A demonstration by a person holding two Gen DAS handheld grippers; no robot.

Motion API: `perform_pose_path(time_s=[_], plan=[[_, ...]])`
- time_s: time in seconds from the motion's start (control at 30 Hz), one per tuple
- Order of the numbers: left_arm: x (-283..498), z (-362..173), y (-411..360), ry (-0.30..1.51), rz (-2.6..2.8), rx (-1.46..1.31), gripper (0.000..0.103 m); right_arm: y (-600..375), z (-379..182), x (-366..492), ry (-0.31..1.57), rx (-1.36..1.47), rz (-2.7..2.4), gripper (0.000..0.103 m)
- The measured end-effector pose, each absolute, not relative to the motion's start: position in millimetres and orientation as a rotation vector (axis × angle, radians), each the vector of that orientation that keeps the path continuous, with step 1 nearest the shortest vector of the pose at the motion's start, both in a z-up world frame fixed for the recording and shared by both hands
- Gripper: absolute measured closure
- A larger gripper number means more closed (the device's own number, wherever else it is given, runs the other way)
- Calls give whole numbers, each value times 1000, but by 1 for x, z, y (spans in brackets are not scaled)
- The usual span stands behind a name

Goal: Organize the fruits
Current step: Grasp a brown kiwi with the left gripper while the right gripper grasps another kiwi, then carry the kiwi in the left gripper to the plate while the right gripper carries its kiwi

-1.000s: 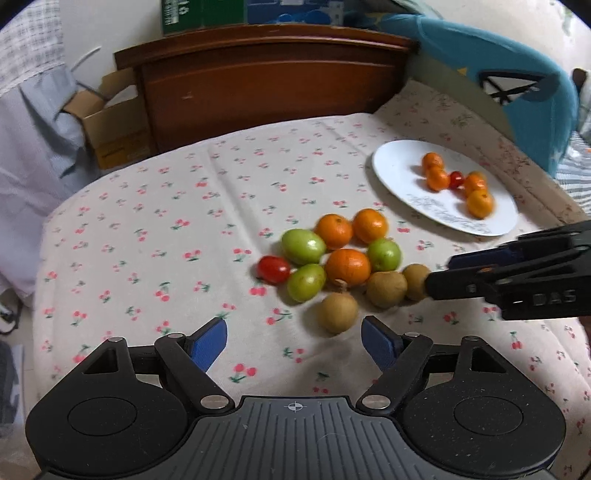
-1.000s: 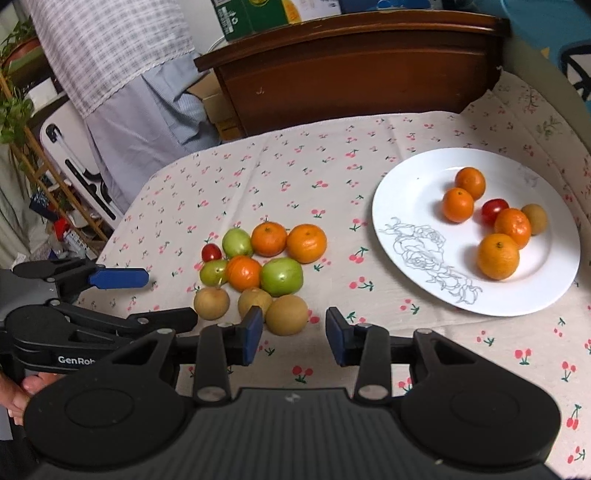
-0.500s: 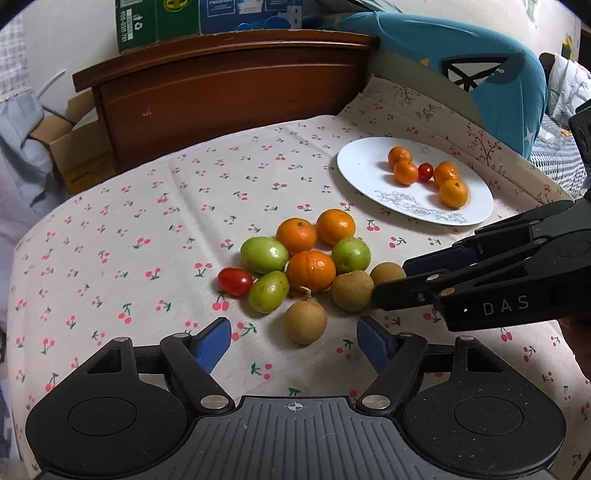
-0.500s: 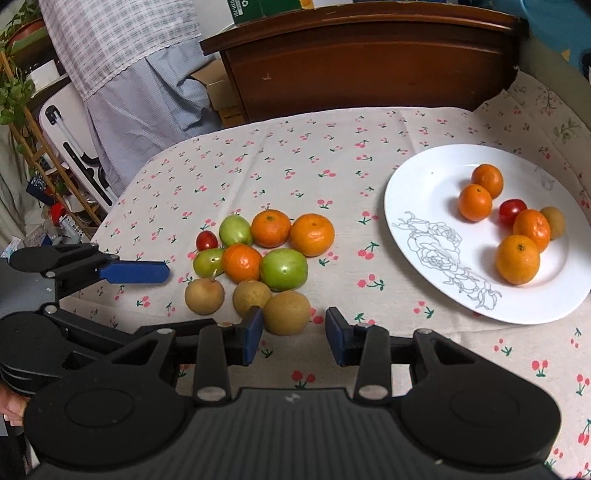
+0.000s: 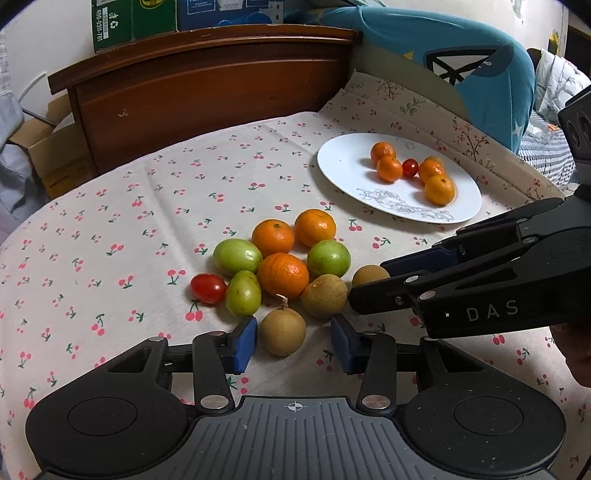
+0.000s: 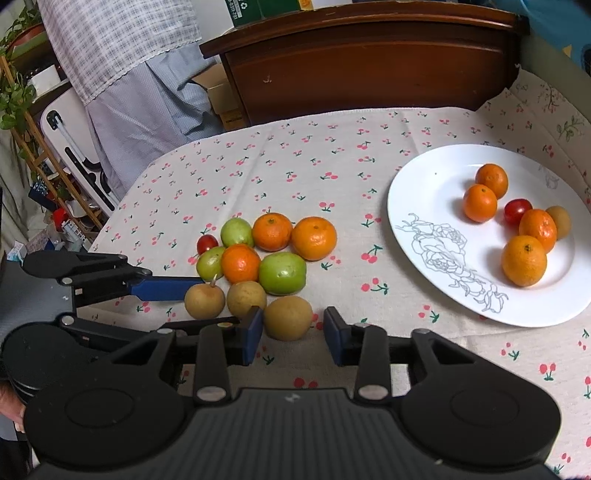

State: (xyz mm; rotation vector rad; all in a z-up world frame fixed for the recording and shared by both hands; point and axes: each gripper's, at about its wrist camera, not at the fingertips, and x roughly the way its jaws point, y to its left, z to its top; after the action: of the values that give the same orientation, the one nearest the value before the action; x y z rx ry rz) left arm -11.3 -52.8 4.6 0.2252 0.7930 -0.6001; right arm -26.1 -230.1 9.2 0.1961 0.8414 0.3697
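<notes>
A pile of loose fruit lies on the cherry-print cloth: three oranges, three green fruits, a red tomato and three brown fruits. My left gripper is open, its blue pads either side of the nearest brown fruit with a stem. My right gripper is open around another brown fruit, not closed on it. It shows in the left wrist view, partly hidden by the right gripper's fingers. A white plate to the right holds several oranges, a tomato and a brown fruit.
A dark wooden headboard stands behind the table with cardboard boxes on top. A teal cushion sits at the back right. Hanging clothes and a plant shelf are at the left.
Both grippers have moved forward to the fruit pile. Each now has a brown fruit between its open fingers.
</notes>
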Motion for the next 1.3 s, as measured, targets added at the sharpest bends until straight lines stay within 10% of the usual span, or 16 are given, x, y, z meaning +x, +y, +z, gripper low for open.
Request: perform_pose_path(time_s=[0.17, 1.3], plan=[[-13, 6, -53, 794, -614, 222, 81, -229, 11, -27, 846, 192, 376, 74], [-23, 59, -52, 727, -566, 131, 81, -245, 64, -49, 738, 202, 328, 74]])
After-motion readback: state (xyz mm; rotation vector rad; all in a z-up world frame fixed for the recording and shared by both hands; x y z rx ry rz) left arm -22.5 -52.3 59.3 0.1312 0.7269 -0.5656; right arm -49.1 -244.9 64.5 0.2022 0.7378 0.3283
